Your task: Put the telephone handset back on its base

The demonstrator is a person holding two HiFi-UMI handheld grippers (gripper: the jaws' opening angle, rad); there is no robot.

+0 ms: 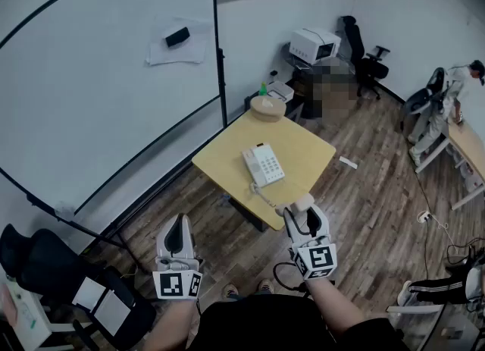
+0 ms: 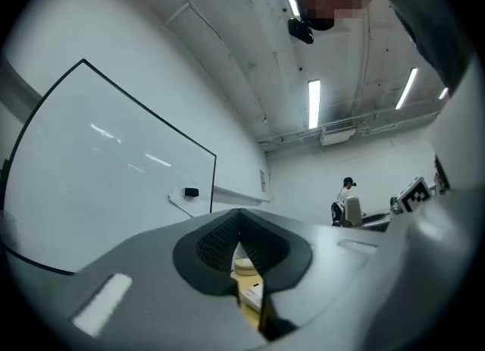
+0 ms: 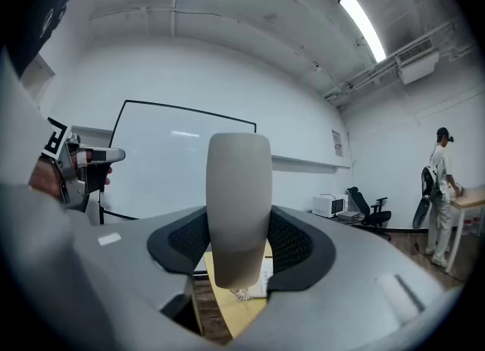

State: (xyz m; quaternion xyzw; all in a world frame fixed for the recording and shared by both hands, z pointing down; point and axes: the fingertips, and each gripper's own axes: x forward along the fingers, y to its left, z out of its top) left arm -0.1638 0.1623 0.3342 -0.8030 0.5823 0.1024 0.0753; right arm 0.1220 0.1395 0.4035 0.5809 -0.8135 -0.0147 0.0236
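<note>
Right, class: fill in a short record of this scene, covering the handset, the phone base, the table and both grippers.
Right gripper: clamps the pale grey plastic telephone handset
Left gripper: jaws together, empty
Phone: white push-button telephone base on the square yellow table, cradle empty
Cord: white coil, running from base toward handset

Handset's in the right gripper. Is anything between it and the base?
Nothing visible. The handset, clamped in the right gripper, is by the table's near edge. The base lies uncovered, and only the coiled cord runs between them.
</note>
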